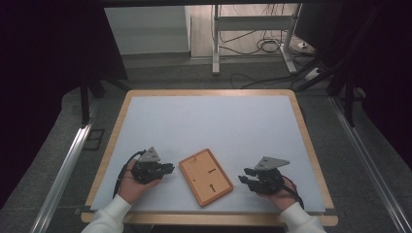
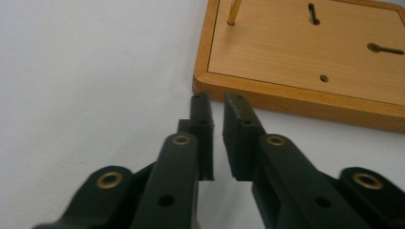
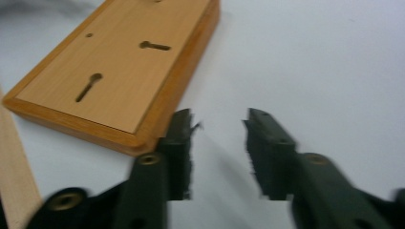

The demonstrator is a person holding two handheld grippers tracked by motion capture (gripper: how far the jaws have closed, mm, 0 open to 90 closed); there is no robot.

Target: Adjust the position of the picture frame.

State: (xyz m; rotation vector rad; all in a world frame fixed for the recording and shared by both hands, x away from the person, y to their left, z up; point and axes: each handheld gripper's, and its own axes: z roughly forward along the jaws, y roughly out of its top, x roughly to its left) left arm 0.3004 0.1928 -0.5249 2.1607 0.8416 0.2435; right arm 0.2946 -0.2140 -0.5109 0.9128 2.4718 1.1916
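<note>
A flat wooden board (image 1: 206, 176) with a raised rim and two keyhole slots lies on the white mat near the front edge, between my two grippers. My left gripper (image 1: 170, 168) rests on the mat just left of it. In the left gripper view the board (image 2: 305, 52) lies beyond my left gripper (image 2: 217, 98), whose jaws stand almost together with nothing between them, their tips close to the board's corner. My right gripper (image 1: 243, 175) sits to the right of the board. In the right gripper view the right gripper (image 3: 217, 119) is open and empty, its left jaw beside the board (image 3: 119, 76).
The white mat (image 1: 218, 121) covers a wooden-edged table (image 1: 303, 131), with bare mat behind the board. A thin brass pin (image 2: 234, 12) stands on the board's far part. Beyond the table are desk legs (image 1: 215, 43) and cables on the floor.
</note>
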